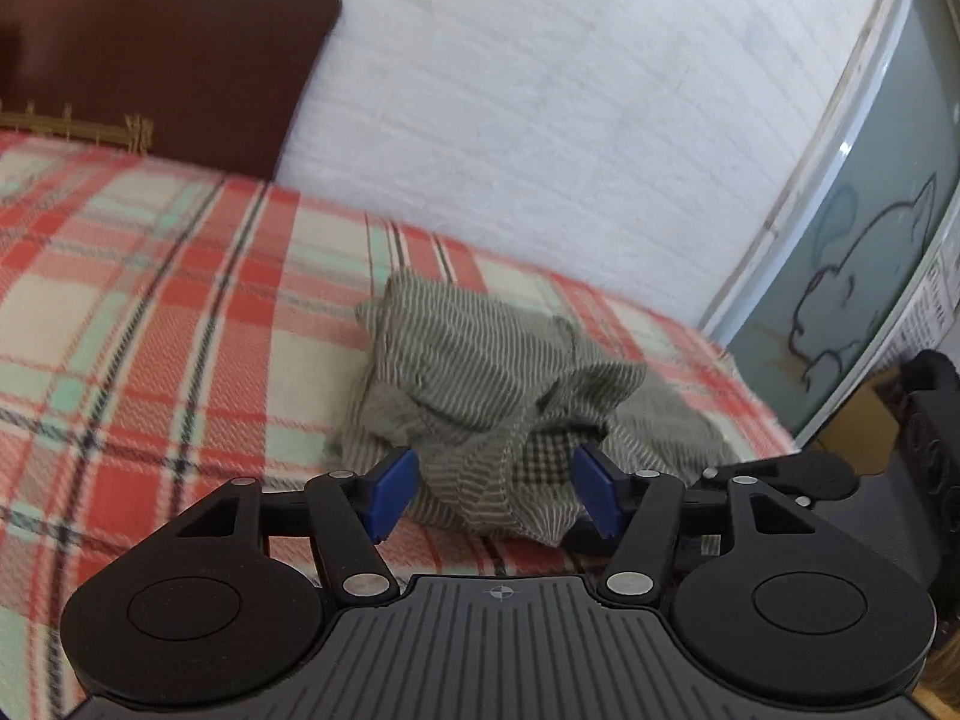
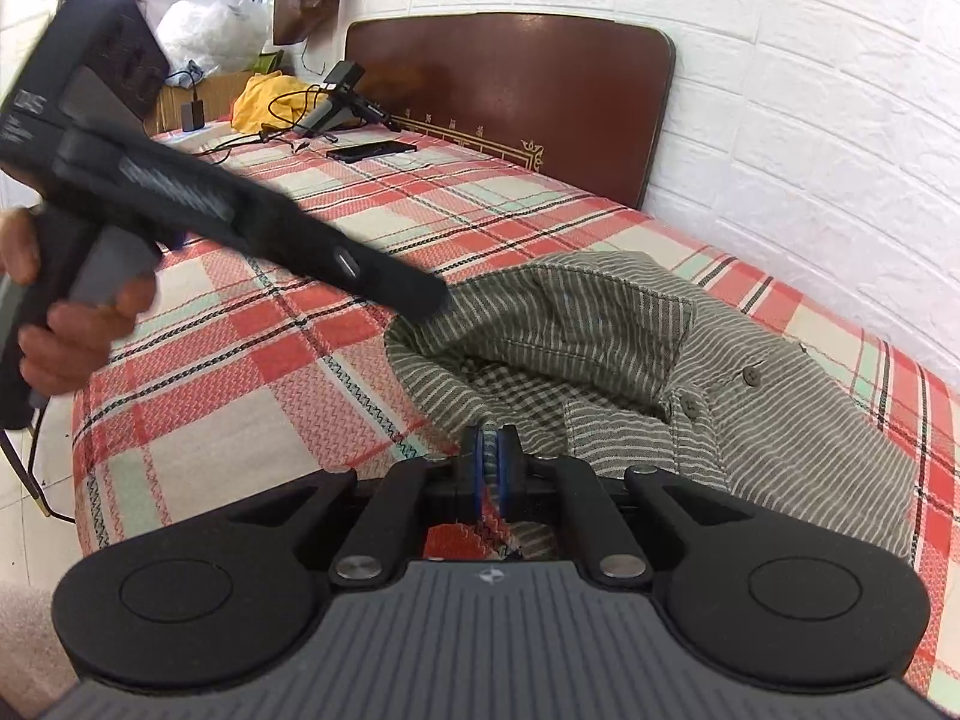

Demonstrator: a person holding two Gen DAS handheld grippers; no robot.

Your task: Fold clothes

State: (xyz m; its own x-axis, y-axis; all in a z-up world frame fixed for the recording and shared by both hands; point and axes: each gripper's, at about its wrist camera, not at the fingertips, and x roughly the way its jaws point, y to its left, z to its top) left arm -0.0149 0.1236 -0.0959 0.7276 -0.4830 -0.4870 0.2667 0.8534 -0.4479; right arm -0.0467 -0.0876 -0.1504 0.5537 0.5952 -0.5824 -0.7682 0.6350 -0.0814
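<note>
Shirt (image 2: 630, 348) of grey-green striped cloth lies crumpled on the plaid bedspread (image 2: 240, 372), near the bed's wall-side edge, its checked inner lining and two buttons showing. Behind it runs the white brick-pattern wall (image 2: 810, 120), and at the head of the bed stands the dark wooden headboard (image 2: 510, 90). Farther up the bedspread lie a dark phone (image 2: 372, 150), cables and a yellow cloth (image 2: 264, 99), well apart from the shirt. The right gripper (image 2: 489, 462) has its blue pads pressed together on a fold of the shirt's near edge. The left gripper (image 1: 492, 492), held in a hand (image 2: 66, 324), hovers with its jaws spread wide on either side of a raised bunch of the shirt, the pads not touching the cloth. In the right wrist view its black body crosses above the shirt's far left corner.
</note>
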